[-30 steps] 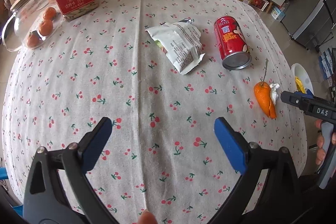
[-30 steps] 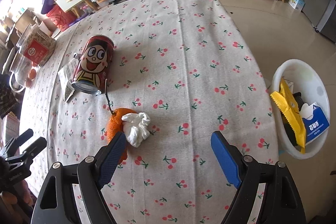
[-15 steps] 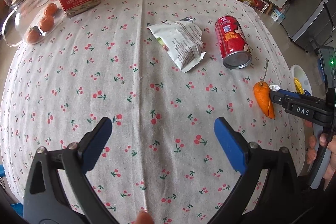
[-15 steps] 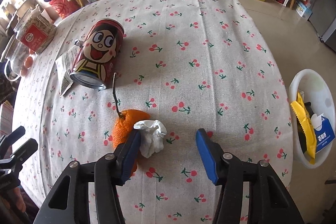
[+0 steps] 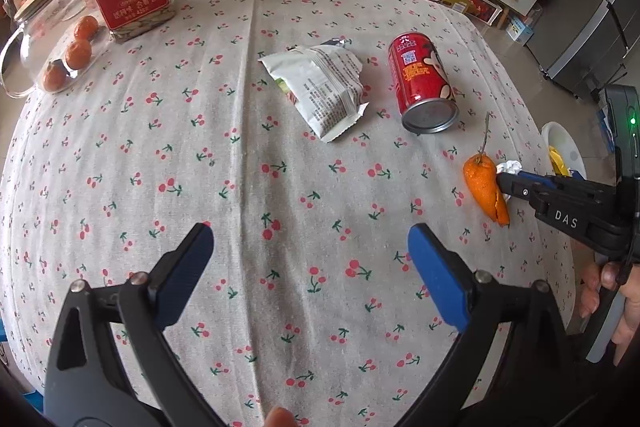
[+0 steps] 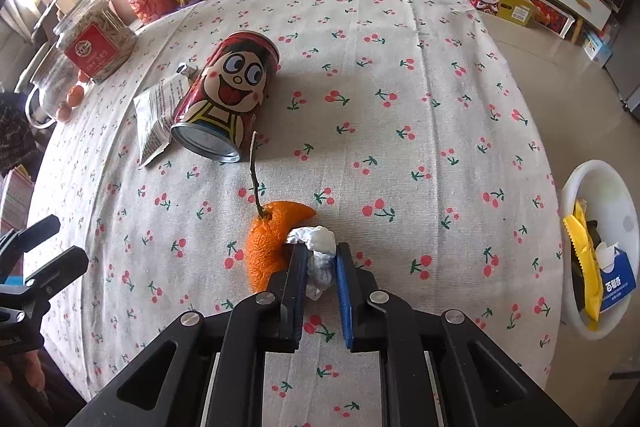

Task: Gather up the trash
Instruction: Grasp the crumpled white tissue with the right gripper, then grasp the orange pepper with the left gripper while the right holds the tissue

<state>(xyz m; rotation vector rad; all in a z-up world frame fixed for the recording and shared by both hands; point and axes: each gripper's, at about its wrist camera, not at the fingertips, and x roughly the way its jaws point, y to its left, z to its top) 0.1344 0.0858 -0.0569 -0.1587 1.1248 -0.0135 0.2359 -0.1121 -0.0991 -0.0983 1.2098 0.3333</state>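
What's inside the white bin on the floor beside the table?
The white bin holds a yellow wrapper, a blue tissue box and something dark between them; anything lower is covered.

The white bin [image 5: 559, 137] is cut off by the right tongs [image 5: 505, 183]

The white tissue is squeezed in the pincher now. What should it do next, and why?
Probably lift the crumpled tissue and carry it right toward the white bin. The right gripper is shut on it, the orange peel touches it, and the bin already holds trash.
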